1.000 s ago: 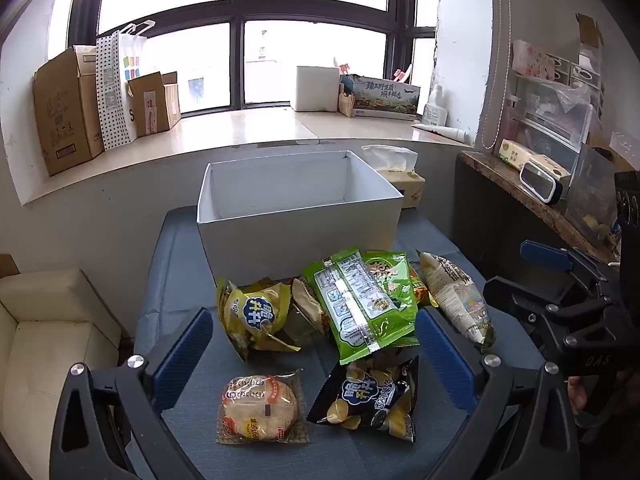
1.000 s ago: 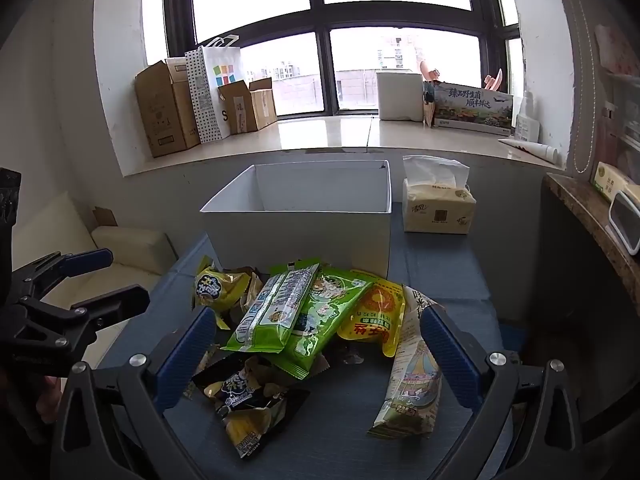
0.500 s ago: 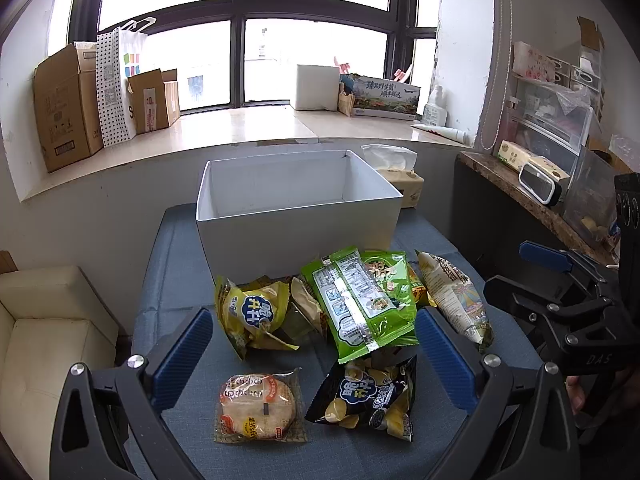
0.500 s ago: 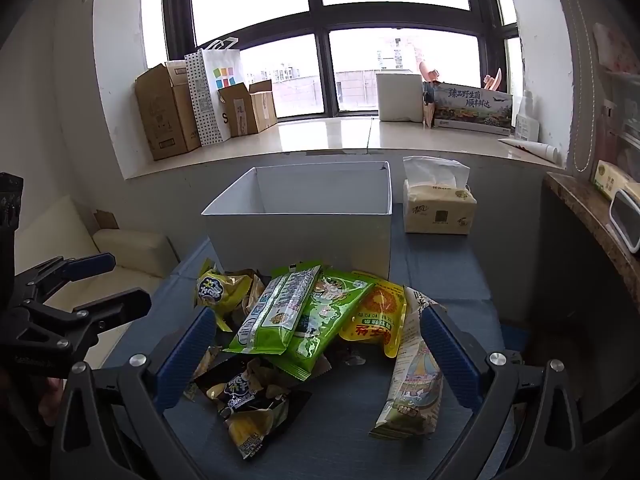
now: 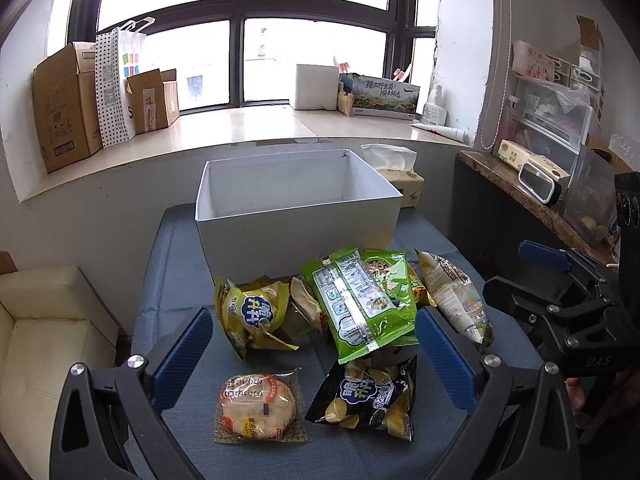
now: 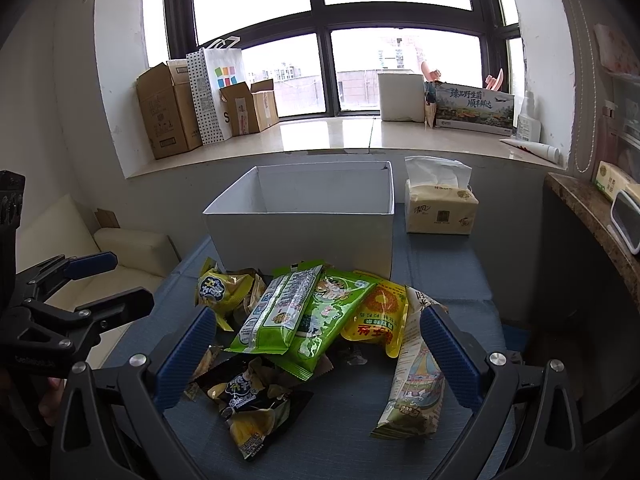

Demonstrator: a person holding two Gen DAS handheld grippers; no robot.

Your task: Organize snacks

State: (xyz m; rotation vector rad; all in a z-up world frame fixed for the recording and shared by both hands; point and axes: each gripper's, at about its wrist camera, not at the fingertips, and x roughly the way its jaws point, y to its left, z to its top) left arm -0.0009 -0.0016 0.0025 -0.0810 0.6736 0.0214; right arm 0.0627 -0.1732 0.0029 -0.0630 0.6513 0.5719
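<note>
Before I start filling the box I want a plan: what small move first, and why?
Probably lower the left hand-held gripper onto the round cracker pack: it lies alone, nearest, jaws open, white box apparently empty.

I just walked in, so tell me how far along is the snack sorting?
Nothing looks done: what shows of the white box is bare. Nothing is in hand; the left gripper and right gripper are open above the pile. All packets remain on the table, including the round cracker, black chips and green packs.
</note>
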